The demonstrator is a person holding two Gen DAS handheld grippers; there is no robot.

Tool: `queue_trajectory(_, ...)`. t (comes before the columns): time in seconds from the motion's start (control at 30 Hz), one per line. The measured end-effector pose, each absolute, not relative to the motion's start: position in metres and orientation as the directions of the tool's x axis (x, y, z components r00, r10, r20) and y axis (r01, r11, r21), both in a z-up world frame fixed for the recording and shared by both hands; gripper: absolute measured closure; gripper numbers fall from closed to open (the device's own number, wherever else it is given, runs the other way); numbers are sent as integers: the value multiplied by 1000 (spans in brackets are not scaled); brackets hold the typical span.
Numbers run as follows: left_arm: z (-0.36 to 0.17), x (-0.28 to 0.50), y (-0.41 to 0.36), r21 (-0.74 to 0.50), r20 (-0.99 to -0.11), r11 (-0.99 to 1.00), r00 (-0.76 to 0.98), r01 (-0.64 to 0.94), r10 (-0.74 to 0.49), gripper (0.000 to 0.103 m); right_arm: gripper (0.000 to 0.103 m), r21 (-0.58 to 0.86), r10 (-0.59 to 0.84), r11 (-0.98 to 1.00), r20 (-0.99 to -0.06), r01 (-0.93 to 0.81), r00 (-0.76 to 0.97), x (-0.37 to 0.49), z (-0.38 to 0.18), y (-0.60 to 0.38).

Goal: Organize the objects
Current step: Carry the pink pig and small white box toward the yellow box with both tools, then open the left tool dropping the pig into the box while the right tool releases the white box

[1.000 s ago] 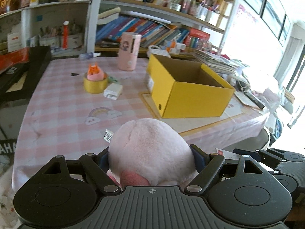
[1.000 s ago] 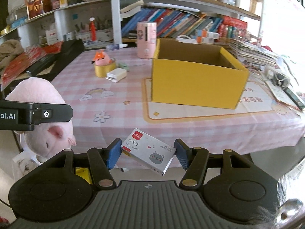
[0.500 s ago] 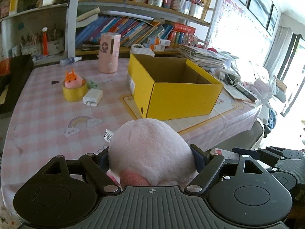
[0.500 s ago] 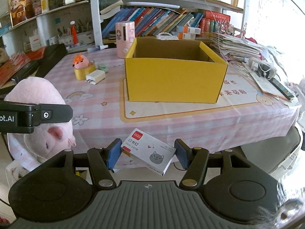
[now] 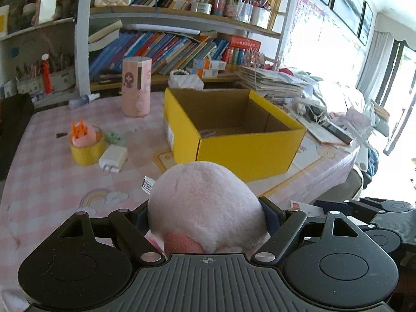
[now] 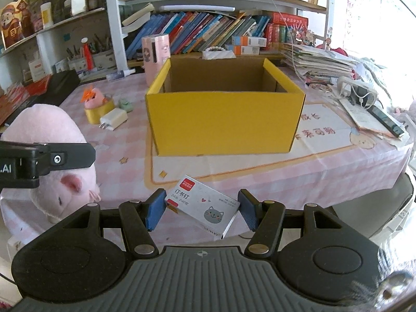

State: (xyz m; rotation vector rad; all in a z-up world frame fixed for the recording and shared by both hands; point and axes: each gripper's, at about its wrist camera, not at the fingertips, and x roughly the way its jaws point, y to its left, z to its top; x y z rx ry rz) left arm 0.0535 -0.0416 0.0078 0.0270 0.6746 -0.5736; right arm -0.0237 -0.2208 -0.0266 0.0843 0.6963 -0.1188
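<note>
Right wrist view: yellow box (image 6: 223, 122) stands open-topped, clear of table edge (image 6: 325, 189).

The left hand-held gripper (image 5: 206, 214) points forward and downward, its jaws set wide and pressed against both sides of a pink plush (image 5: 205, 205), which fills the gap between them. The right hand-held gripper (image 6: 201, 208) points forward and downward at a similar angle, its blue pads (image 6: 155, 209) clamped on the two ends of a small staple box (image 6: 204, 206), held tilted. Both units are side by side, the left one visible at the left edge of the right wrist view.
</note>
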Motion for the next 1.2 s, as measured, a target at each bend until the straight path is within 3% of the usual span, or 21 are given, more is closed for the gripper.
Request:
queue_trajectory(0.67,35,142,-113,-150,-491,866,724,478,-485,20,45,20,-107,990,-530,139,841,79,15,-314)
queue_trajectory(0.93,19,171,-161,-84,-524,861,713,501,-466,20,45,39,-61,995,-524,96,849,139,18,-347)
queue_trajectory(1.2,2,194,-182,-35,-568,882,716,471,-405,20,45,58,-7,997,-580,50,815,191,2,-367)
